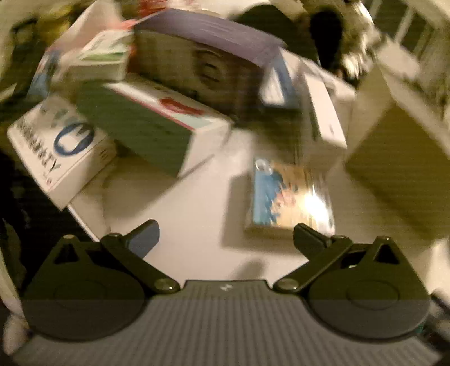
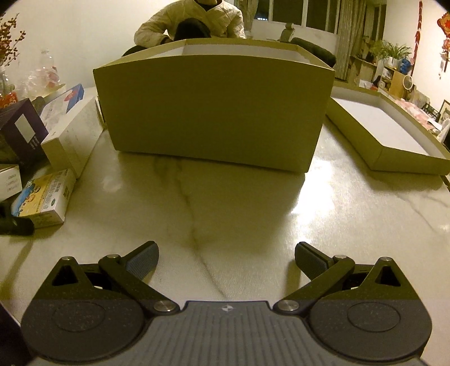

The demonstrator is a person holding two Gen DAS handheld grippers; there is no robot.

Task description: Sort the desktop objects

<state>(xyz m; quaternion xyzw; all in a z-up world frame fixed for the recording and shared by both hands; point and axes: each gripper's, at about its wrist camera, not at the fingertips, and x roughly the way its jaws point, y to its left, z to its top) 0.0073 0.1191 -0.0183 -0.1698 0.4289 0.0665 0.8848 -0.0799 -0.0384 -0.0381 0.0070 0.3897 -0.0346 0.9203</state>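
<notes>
Nearest the lens in the right wrist view, the right gripper [image 2: 226, 257] hangs over the pale marble desk [image 2: 253, 208] with its blue-padded fingers [image 2: 143, 260] spread wide and nothing between them. Straight ahead of it stands a large olive cardboard box [image 2: 213, 112], open at the top with a white lining. Just right of this box lies its shallow lid [image 2: 388, 132], turned inner side up. Left of the box a long white carton [image 2: 70, 138] lies close beside its wall, and nearer the camera from that carton sits a small cartoon-printed box [image 2: 42, 198], flat on the desk. Further left of the big box are a dark purple box [image 2: 21, 132] and a blue-and-white tissue pack [image 2: 63, 102]. Behind the box a person in a pale quilted jacket [image 2: 191, 24] sits. In the blurred left wrist view, the left gripper [image 1: 225, 236] is likewise wide open and empty above the desk. The cartoon-printed box [image 1: 289, 194] lies just ahead of its right finger; whether they touch cannot be told. Left of that box are a green-sided white box [image 1: 149, 126] and a white box with a blue ring [image 1: 59, 146], with a purple-topped box [image 1: 208, 53] behind them.
</notes>
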